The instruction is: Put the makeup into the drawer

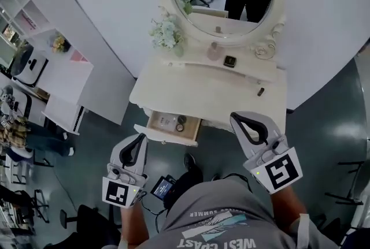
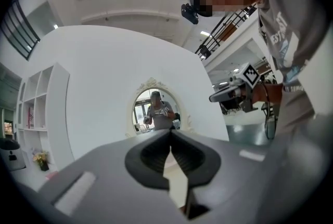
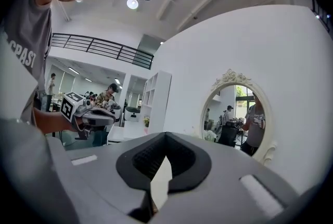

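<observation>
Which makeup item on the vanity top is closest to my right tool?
The small dark tube, alone on the lower tabletop near the right tool; the pink bottle and square compact sit back under the mirror.

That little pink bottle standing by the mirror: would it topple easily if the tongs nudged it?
Probably, if pushed near the top: the pink bottle stands upright and looks taller than wide. It looks rigid, perhaps glass or hard plastic, so it should not squash. Toppled, its rounded body could roll along the shelf.
</observation>
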Available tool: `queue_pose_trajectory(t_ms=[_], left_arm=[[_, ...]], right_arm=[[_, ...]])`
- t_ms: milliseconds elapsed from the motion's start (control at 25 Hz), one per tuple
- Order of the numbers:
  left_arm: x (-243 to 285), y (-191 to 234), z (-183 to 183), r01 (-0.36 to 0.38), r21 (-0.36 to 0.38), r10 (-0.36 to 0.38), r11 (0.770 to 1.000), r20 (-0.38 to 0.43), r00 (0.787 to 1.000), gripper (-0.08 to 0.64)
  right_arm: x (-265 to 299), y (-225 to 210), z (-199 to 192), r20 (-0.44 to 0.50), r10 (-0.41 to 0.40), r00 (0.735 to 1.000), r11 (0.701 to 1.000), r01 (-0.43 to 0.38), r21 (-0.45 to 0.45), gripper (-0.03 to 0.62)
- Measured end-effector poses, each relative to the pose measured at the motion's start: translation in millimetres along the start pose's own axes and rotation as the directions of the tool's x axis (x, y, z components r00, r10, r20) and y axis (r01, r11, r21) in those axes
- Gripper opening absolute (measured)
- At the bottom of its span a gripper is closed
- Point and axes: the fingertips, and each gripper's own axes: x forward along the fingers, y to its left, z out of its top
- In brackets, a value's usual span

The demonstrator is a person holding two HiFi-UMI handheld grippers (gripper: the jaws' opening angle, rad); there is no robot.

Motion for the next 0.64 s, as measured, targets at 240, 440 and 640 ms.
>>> queue_pose_trajectory(t_ms=[240,440,640], left_arm=[[-5,-30,15,0.025,-0.007,-0.025,1.0,0.014,1.0,0.002],[-4,-50,22,0.056,-0.01,-0.056,0.998,0.019,0.998,0.002],[-7,-66,28,0.074,-0.006,-0.073,0.997,0.033,0.997,0.002]], right_arm=[[-44,-7,-7,-0.016,-0.045,0.999,0.999,0.045,0.016,0.0],[-69,-12,-10,-0.023,-0.076,0.997,0.997,0.076,0.024,0.0],[-84,-10,-13,-0.026,-0.089,0.996,0.996,0.09,0.027,0.0]])
